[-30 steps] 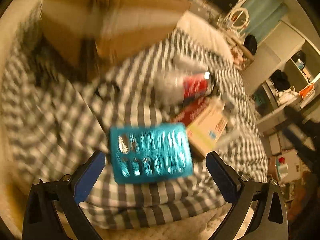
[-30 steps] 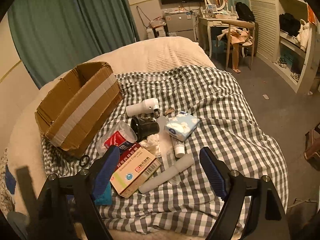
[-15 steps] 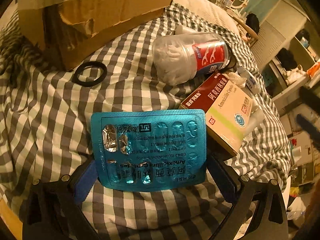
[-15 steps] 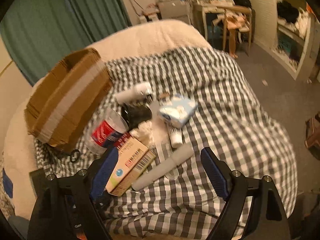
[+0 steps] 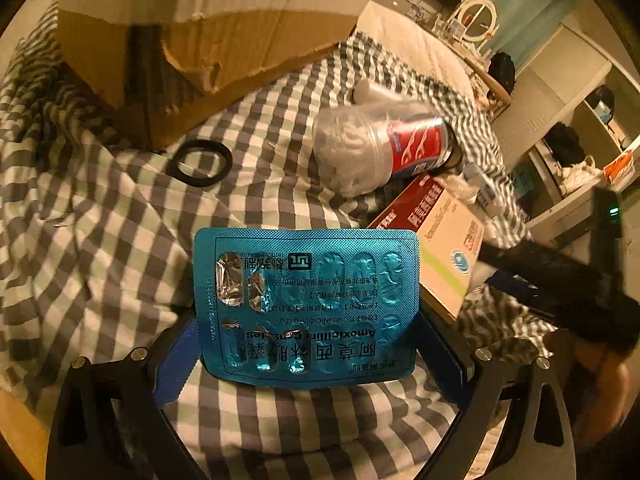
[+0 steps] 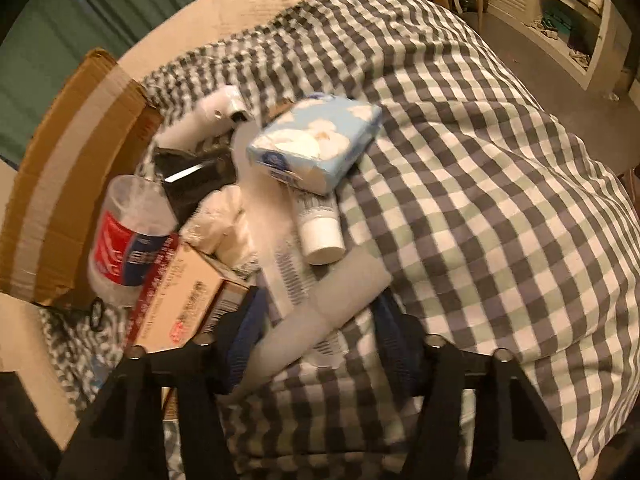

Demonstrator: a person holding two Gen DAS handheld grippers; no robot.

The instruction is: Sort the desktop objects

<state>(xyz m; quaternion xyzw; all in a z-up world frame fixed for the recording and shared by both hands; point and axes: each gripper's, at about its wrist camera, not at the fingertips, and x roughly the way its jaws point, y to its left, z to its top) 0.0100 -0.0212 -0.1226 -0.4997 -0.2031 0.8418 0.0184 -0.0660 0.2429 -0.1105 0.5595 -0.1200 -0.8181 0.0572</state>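
Observation:
A blue blister pack of capsules [image 5: 308, 308] lies flat on the checked blanket, and my left gripper [image 5: 308, 356] is open with a finger close to each of its side edges. In the right wrist view a grey tube [image 6: 320, 320] lies slantwise between the fingers of my right gripper [image 6: 320, 340], which have narrowed onto it. A brown cardboard box [image 5: 224, 32] stands behind the pack. Beside the pack sit a red-and-cream medicine box [image 5: 444, 248] and a clear swab jar [image 5: 380, 148] with a red label.
A black ring [image 5: 199, 163] lies by the box corner. Beyond the grey tube are a white cream tube [image 6: 320, 224], a blue tissue pack [image 6: 316, 140], a white bottle [image 6: 216, 116] and a black item [image 6: 196, 176]. The checked blanket [image 6: 480, 200] drops off at the right.
My left gripper came down close to the blister pack and now straddles it. My right gripper dropped toward the pile and its fingers narrowed around the grey tube.

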